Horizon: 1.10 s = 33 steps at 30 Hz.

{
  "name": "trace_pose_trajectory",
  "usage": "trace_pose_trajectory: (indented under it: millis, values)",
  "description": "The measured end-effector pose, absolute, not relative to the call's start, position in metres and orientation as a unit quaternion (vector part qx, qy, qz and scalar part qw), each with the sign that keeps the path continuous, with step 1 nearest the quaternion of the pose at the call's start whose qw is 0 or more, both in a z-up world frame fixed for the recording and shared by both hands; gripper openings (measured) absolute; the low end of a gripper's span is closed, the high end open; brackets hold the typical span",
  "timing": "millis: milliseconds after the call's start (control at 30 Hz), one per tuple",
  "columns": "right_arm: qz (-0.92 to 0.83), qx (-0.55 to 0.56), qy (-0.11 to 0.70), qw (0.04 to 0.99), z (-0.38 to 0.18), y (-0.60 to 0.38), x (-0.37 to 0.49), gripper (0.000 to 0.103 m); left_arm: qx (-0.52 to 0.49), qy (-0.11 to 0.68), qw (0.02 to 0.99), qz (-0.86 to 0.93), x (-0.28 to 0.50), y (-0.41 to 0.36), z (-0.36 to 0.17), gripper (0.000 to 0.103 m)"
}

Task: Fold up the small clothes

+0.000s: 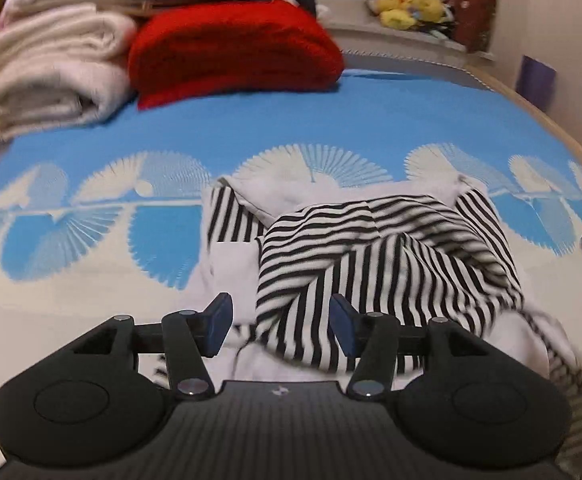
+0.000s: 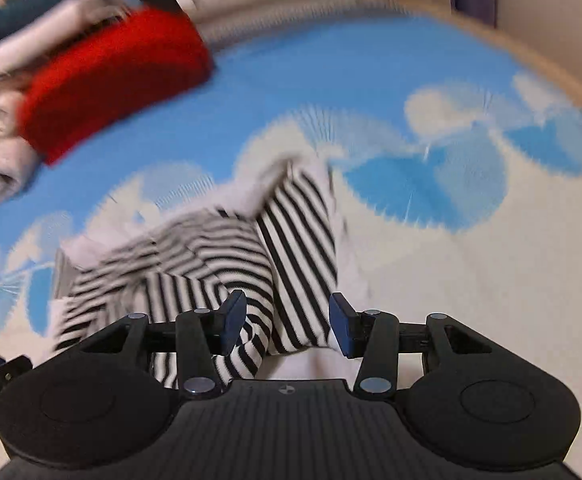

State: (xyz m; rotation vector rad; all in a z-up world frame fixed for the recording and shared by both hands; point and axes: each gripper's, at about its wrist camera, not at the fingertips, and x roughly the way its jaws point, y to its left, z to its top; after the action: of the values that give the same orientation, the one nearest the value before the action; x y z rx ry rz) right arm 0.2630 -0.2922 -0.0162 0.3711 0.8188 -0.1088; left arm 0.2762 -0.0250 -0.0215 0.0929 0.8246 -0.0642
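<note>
**Item: striped garment, part-folded, both tools released**

Left wrist view. One black two-finger left gripper (image 1: 281,326) with blue pads, jaws spread; cloth lay beneath and between them, but neither pad pressed on it. One small black-and-white striped garment with white lining (image 1: 375,264), lying crumpled near the middle of a blue-and-white bedspread with fan motifs (image 1: 251,120), one striped flap thrown loosely over the rest. Beyond, well apart: one folded red knitted blanket (image 1: 231,48); one folded cream fleece blanket (image 1: 51,64) beside it; a cluster of yellow soft toys (image 1: 407,6) on a far ledge.

Right wrist view (blurred). One matching right gripper (image 2: 287,326), jaws likewise spread, striped cloth under the gap and nothing pinched. The same garment ran from the gripper up toward the left. The red blanket sat at upper left.

Step in hand, as judged: a fold just laid and let go; the garment was bunched rather than flat, so folding looked unfinished.

Next move, as judged: it called for finding two free edges or corners, pinching one in each tool, and drawing the cloth smooth before the next fold.
</note>
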Motion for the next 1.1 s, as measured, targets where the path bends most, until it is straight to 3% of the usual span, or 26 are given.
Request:
trace_pose_trajectory:
  millis: [200,400,500,567,667,800,867,1100]
  values:
    - [-0.02,0.151,0.362,0.92,0.018,-0.305,0.174,0.048,0.037,0.374,0.926,-0.032,0.183,-0.012,0.019,0.059]
    - [-0.029,0.132,0.351,0.926,-0.006,-0.307,0.097,0.048,0.082,0.355,0.931,-0.018,0.084,-0.019,-0.001,0.059]
    - [-0.032,0.142,0.347,0.926,-0.018,-0.308,0.074,0.037,0.095,0.371,0.923,-0.02,0.059,-0.024,-0.017,0.05]
    - [-0.033,0.138,0.341,0.929,-0.025,-0.31,0.062,0.022,0.094,0.382,0.919,-0.027,0.052,-0.024,-0.02,0.04]
    - [-0.033,0.16,0.341,0.926,-0.032,-0.317,0.05,0.008,0.081,0.374,0.923,-0.03,0.043,-0.013,-0.018,0.033]
    - [-0.022,0.164,0.345,0.924,-0.045,-0.32,0.042,0.009,0.004,0.385,0.923,-0.021,0.041,0.02,-0.035,0.03]
    - [-0.016,0.158,0.364,0.918,-0.054,-0.319,0.046,0.009,-0.04,0.421,0.906,0.003,0.054,0.035,-0.044,0.021]
    - [-0.012,0.18,0.43,0.885,-0.091,-0.328,0.062,0.01,-0.208,0.456,0.862,0.077,0.073,0.106,-0.066,0.021]
